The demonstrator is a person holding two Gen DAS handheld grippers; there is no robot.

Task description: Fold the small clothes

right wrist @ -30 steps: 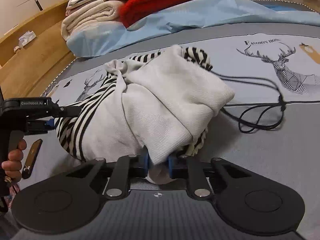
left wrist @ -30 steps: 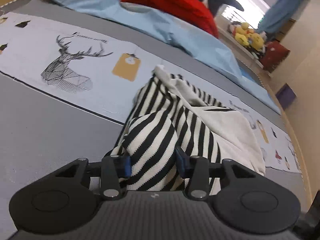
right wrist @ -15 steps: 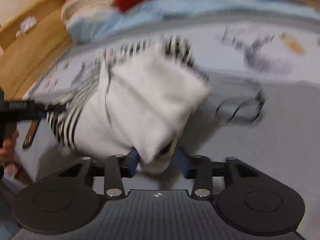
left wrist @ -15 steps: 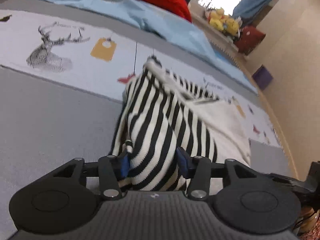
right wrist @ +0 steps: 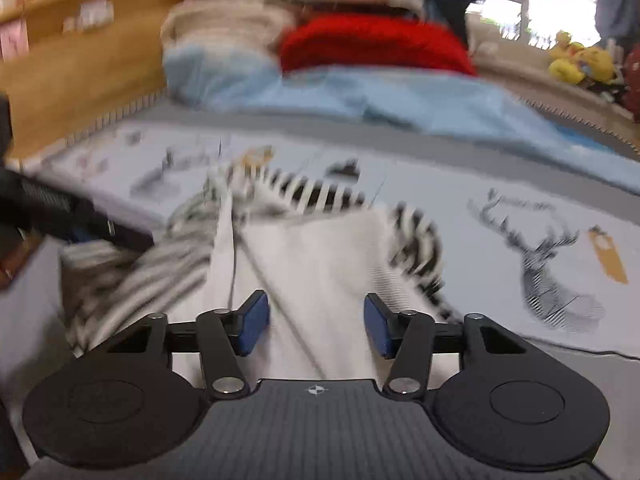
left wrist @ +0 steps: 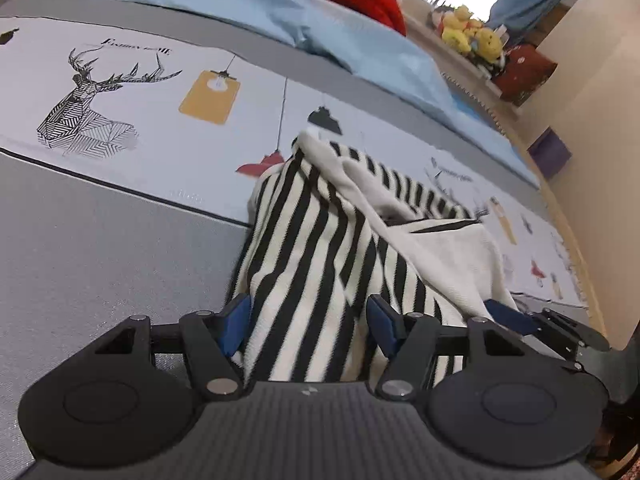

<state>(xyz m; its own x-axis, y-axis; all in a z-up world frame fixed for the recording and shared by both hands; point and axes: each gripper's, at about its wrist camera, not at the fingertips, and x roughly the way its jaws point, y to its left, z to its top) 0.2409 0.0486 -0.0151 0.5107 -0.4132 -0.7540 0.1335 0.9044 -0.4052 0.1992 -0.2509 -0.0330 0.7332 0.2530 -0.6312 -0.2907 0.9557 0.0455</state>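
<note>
Your left gripper [left wrist: 308, 322] tilts down over the striped garment [left wrist: 320, 248], its pads spread around the cloth without clearly pressing. Your right gripper [right wrist: 316, 326] also tilts down at the garment, jaws closing, cloth lying loose between them.

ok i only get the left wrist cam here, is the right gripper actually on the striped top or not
Observer: The right gripper has the plain white side of the striped top lying between its jaws. They are closing, but the pads do not look pressed on it.
Operator: anything lying across that white part
Observer: Yes, a thin dark cord runs diagonally over it, right through the gap between the jaws.
Operator: and whats out past the top left of my frame
Observer: A wooden headboard, with a blurred pile of folded cream blankets stacked next to it.
</note>
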